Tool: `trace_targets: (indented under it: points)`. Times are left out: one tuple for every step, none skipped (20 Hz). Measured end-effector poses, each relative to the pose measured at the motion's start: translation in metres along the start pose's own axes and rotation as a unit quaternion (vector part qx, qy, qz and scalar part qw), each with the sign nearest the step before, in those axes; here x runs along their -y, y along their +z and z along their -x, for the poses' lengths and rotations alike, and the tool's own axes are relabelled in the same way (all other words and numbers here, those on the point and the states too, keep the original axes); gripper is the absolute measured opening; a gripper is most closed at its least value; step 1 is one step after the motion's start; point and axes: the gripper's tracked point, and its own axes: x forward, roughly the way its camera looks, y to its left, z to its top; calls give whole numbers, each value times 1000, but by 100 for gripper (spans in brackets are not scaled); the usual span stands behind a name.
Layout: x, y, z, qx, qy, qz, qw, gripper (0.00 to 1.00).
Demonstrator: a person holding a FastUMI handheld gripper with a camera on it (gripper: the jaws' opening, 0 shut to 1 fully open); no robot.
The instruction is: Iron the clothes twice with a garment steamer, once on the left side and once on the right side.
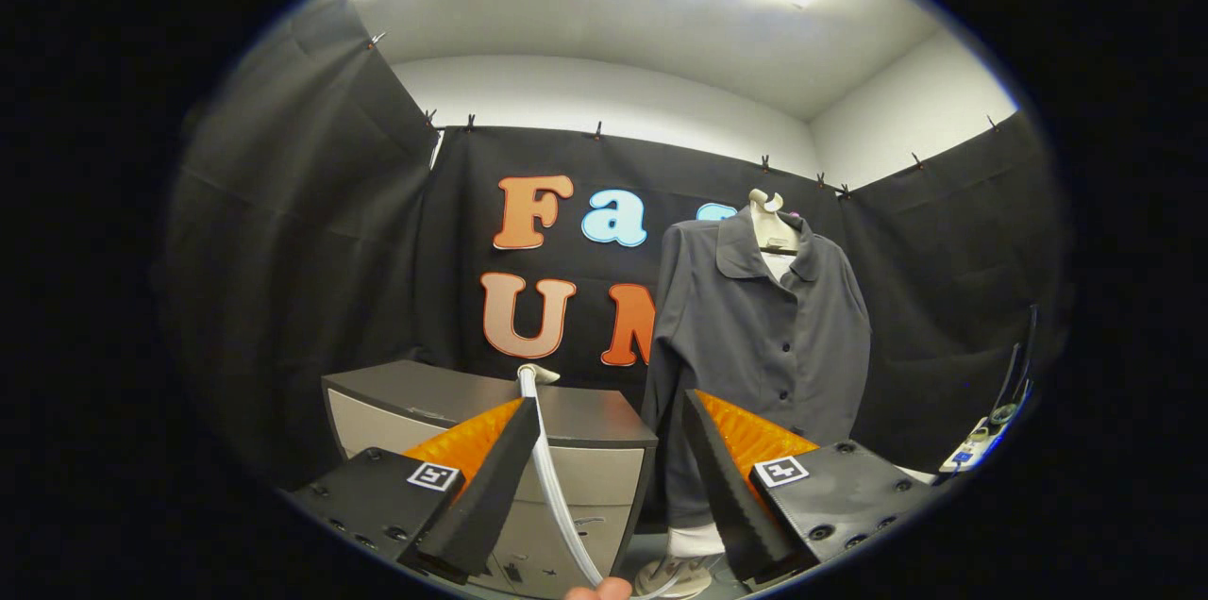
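One gripper (609, 411) spread wide, holding nothing
Grey shirt (760, 336) hangs beyond the right finger; white hose (557, 477) runs by the left finger, cabinet (585, 449) behind

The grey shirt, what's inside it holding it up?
A cream hanger hook pokes out above the collar of the grey shirt, with something white at the neck. The rest is covered by cloth. The hand-held gripper is open, short of the shirt.
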Motion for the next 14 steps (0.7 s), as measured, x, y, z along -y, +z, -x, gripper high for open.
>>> trace_targets:
  points:
    - [-1,0,0,1,0,1,1000,97]
    - [-2,2,0,3,0,2,1000,97]
    - [-2,2,0,4,0,2,1000,97]
    - [-3,3,0,4,0,2,1000,97]
    - [-3,2,0,5,0,2,1000,97]
    - [-4,4,-1,5,0,2,1000,97]
    - [-5,4,-1,5,2,3,1000,97]
    - [-7,4,-1,5,3,4,1000,97]
    - [-8,4,-1,5,4,6,1000,97]
    - [-9,4,-2,5,4,9,1000,97]
    - [-9,3,-3,2,4,10,1000,97]
    - [-9,1,-5,-1,3,11,1000,97]
    - [-11,0,-6,-4,4,10,1000,97]
    - [-15,0,-7,-5,7,9,1000,97]
